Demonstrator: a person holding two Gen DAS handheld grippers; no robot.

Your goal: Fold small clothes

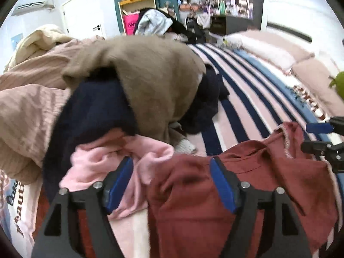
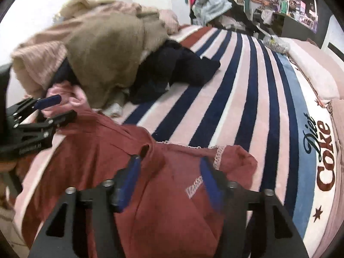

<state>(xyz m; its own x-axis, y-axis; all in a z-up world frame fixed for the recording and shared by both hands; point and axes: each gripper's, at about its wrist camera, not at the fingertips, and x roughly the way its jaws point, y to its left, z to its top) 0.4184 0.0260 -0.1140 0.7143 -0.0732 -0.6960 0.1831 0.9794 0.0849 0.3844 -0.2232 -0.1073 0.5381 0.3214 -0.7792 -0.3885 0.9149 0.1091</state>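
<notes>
A dark red garment (image 1: 193,193) with a pale lace edge (image 2: 219,153) lies crumpled on the striped blanket (image 2: 215,86). My left gripper (image 1: 171,162) stands open over its left part, where a pink garment (image 1: 103,161) overlaps it; cloth lies between the pads but they do not press it. My right gripper (image 2: 169,159) is open above the red garment (image 2: 167,204) near the lace edge. Each gripper shows in the other's view: the left gripper (image 2: 58,108) at the left edge, the right gripper (image 1: 311,136) at the right edge.
A heap of clothes rises to the left and behind: a tan sweater (image 1: 146,75), a navy knit (image 1: 92,111) and pale pink ribbed cloth (image 1: 25,107). Pillows (image 1: 279,56) line the bed's far right side. Shelves (image 1: 228,0) and a door (image 1: 81,15) stand beyond.
</notes>
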